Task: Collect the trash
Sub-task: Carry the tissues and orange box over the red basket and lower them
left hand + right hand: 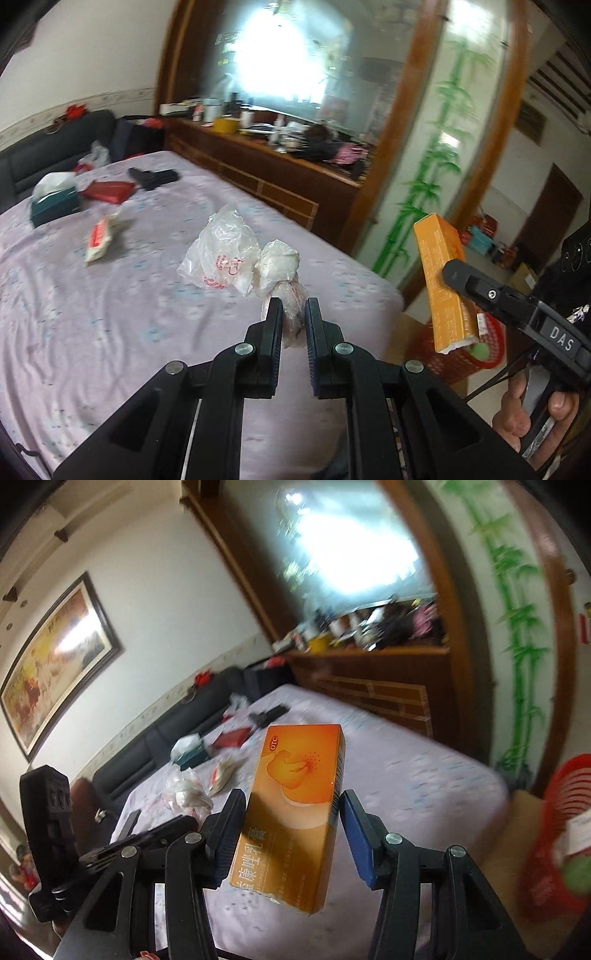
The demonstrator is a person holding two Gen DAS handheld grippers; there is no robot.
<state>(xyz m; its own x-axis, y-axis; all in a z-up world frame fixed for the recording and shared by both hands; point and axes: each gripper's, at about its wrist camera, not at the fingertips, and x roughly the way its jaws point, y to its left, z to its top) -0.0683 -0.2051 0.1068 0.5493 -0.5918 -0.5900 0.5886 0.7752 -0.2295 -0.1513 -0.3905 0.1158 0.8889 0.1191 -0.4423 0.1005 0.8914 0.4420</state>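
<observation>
1. The left gripper (293, 314) has its jaws nearly closed, pinching a knotted plastic bag (279, 266) that lies on the bed (110, 314).
2. A crumpled clear bag (218, 251) lies just beside it.
3. The right gripper (291, 830) holds an orange box (291, 812); the left pad touches it, but a gap shows at the right pad.
4. The box hangs over the bed edge, near a red basket (561, 849).
5. A tissue box (55, 201) sits farther up the bed.
</observation>
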